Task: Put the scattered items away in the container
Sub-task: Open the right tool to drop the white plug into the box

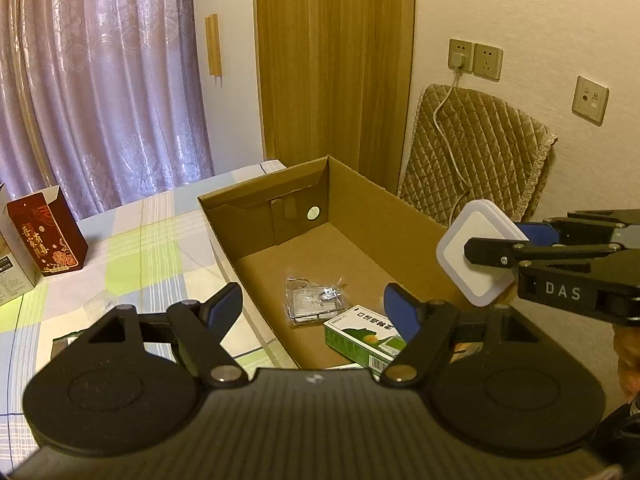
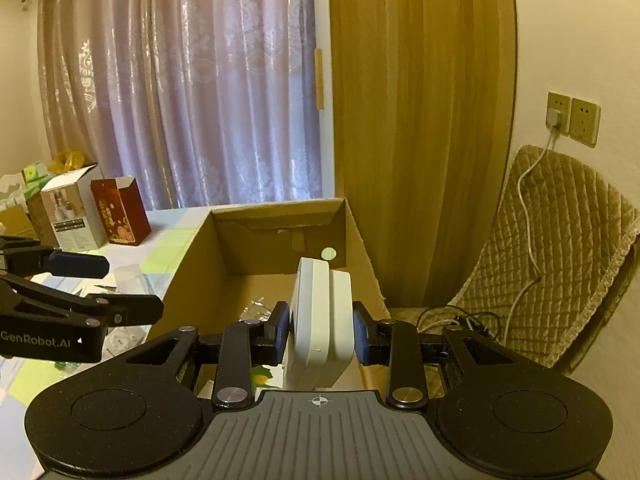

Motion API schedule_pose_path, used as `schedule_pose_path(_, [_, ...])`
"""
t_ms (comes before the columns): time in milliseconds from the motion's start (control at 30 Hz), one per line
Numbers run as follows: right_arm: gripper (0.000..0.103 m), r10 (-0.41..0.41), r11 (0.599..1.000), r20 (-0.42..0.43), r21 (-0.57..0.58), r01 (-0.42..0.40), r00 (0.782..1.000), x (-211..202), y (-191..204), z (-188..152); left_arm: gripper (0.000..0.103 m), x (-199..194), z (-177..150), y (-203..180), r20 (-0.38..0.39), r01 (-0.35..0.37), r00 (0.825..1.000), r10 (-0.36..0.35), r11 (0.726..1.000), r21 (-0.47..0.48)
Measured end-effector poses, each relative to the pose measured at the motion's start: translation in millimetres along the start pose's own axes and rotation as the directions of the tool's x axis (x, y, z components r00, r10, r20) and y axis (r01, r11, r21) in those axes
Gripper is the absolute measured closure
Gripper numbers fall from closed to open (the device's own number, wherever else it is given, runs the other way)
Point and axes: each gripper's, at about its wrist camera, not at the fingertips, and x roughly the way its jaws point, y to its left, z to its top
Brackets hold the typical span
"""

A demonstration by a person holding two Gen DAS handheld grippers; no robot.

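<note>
Right gripper (image 2: 319, 334) clamped on a white square device (image 2: 320, 320), held edge-up above the open cardboard box (image 1: 384, 204), left gripper (image 1: 312, 308) spread wide and empty over the box's near end, green carton (image 1: 362, 336) and clear packet (image 1: 316, 300) lying inside, red box (image 1: 48, 232) on the checked tablecloth (image 1: 152, 240)

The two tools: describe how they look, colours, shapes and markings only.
Both are matte black. Each has two round discs, a ribbed grey centre plate with a small crosshair mark, silver rivets on jointed link arms, and blue pads on the fingers. The left tool reads "GenRobot.AI" on its side; the right tool reads "DAS". No cables or sleeves show.
</note>
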Motion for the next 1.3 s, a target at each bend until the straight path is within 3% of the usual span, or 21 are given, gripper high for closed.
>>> schedule_pose_path(1000, [0.068,0.066,0.997,-0.020,-0.041,-0.067,0.998,26,17,11,0.029,-5,-9,17,-0.021,-0.017,1.000,0.016,0.999,-0.044])
schedule_pose_path(1300, [0.067,0.052,0.998,-0.016,-0.031,-0.053,0.999,26,11,11,0.029,-9,-10,21,-0.018,-0.021,1.000,0.020,0.998,-0.054])
